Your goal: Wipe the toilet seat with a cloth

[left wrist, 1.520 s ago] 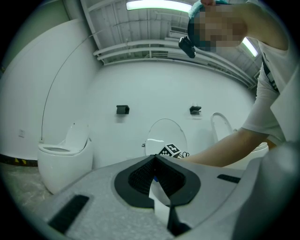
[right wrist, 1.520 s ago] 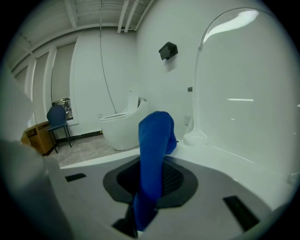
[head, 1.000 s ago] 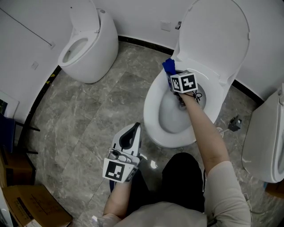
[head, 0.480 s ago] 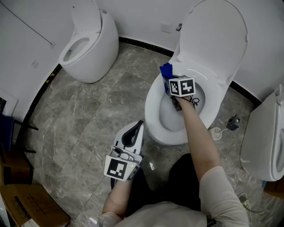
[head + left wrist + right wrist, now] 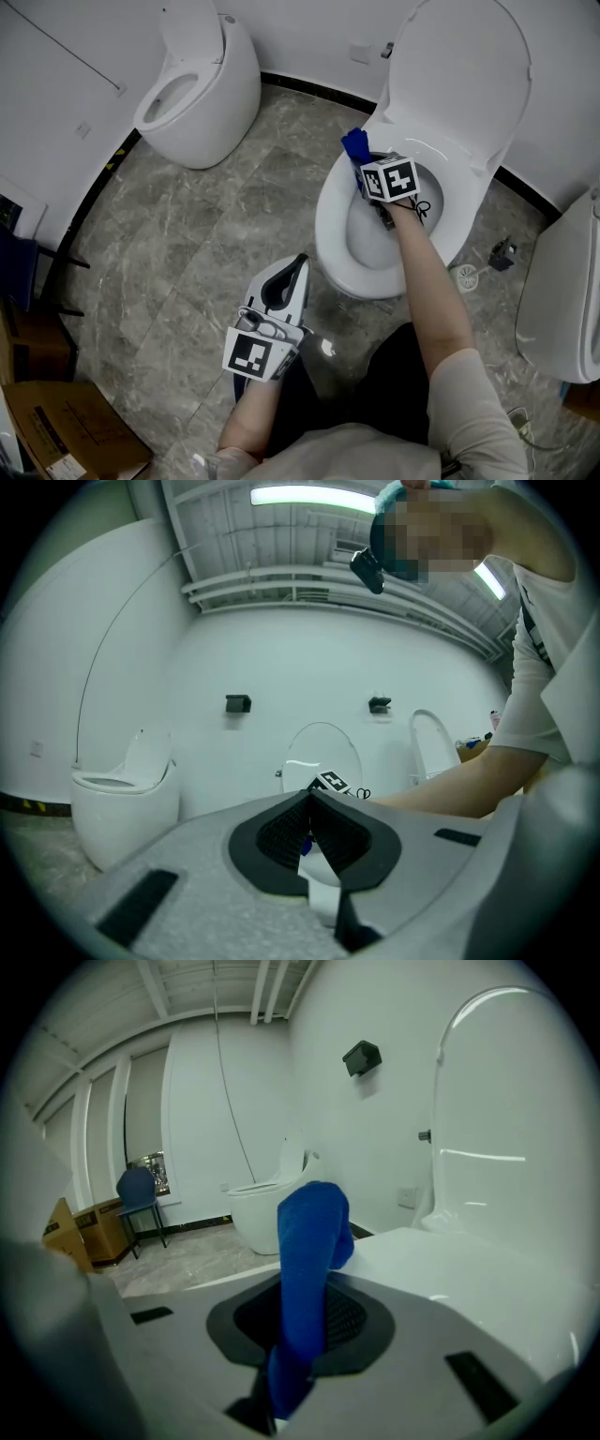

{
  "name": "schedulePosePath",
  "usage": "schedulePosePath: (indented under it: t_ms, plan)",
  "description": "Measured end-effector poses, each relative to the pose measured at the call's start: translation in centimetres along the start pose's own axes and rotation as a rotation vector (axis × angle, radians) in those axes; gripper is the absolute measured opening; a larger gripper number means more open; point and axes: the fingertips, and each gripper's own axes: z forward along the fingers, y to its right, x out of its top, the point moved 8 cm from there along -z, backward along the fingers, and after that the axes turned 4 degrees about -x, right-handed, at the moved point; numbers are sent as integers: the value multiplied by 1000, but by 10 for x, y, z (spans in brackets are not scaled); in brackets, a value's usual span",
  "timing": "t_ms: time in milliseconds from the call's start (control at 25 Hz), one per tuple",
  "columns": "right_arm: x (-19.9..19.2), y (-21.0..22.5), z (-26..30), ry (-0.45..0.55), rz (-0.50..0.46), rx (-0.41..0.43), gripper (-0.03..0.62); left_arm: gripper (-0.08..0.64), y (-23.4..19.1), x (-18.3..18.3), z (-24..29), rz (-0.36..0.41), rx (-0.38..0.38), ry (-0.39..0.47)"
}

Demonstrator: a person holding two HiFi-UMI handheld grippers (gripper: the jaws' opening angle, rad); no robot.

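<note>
A white toilet with its lid (image 5: 459, 66) up stands at upper right in the head view; its seat (image 5: 330, 214) rings the bowl. My right gripper (image 5: 364, 169) is over the seat's far left part, shut on a blue cloth (image 5: 354, 143) that pokes out past the jaws. In the right gripper view the blue cloth (image 5: 309, 1269) stands up between the shut jaws, with the white seat (image 5: 441, 1260) just beyond. My left gripper (image 5: 291, 272) hangs low over the floor near the bowl's front, jaws together and holding nothing; the left gripper view shows the same (image 5: 312, 810).
A second toilet (image 5: 197, 84) stands at upper left and a third (image 5: 562, 300) at the right edge. Grey marble floor (image 5: 187, 244) lies between. A cardboard box (image 5: 66, 441) sits at lower left, a dark chair (image 5: 19, 272) on the left, a small black fitting (image 5: 502, 253) beside the bowl.
The right gripper with the cloth slid a little toward the seat's left side and back along its far part. The head view shifted slightly. The left gripper stayed put.
</note>
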Motion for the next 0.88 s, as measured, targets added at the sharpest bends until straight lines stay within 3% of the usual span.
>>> schedulePosePath:
  t_ms: [400,880]
  plan:
    - [-3,-13,-6,-37,-9,73,54,8,4,6,-6,2,-13,10]
    - [-7,-42,-18,-69,-63,86,54,8,10,21,-19,24,-29,31]
